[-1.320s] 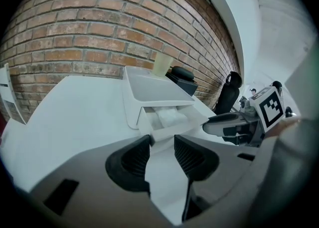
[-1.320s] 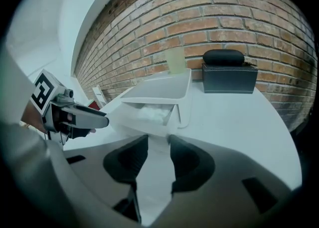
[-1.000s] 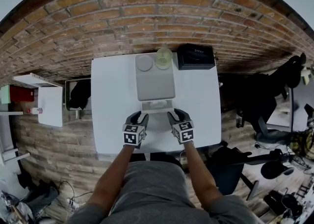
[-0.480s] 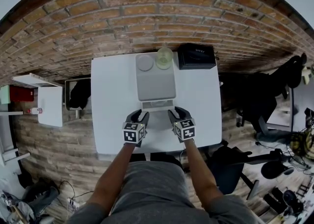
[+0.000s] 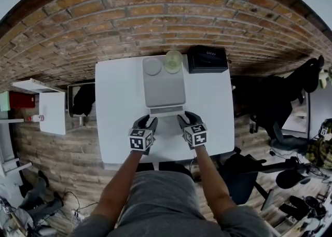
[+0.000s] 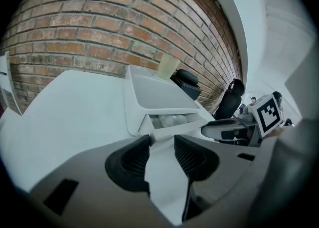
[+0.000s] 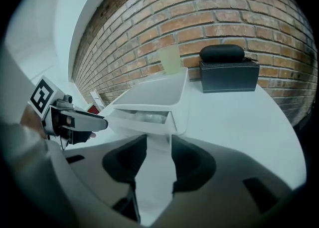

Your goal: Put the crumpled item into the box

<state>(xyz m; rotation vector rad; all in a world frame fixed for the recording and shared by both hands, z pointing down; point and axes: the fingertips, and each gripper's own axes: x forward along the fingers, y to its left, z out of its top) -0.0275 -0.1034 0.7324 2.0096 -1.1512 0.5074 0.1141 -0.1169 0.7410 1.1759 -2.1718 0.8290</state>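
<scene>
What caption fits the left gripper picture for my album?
The left gripper, jaws open and empty, points at the front slot of the white box, where a crumpled item sits.

We see the right gripper [image 7: 158,143] spread a little wider: its jaws have just been opening, with only bare table [image 5: 119,106] between them. Both it and the left gripper [image 6: 160,142] now sit slightly farther across the table than a second ago, closer to the near end of the box [image 5: 164,88]. In the head view that near end now shows as a thinner strip, and less of the crumpled item [image 6: 169,120] shows there. On the floor at the near left, a dark shape [image 5: 39,199] has changed its place.
</scene>
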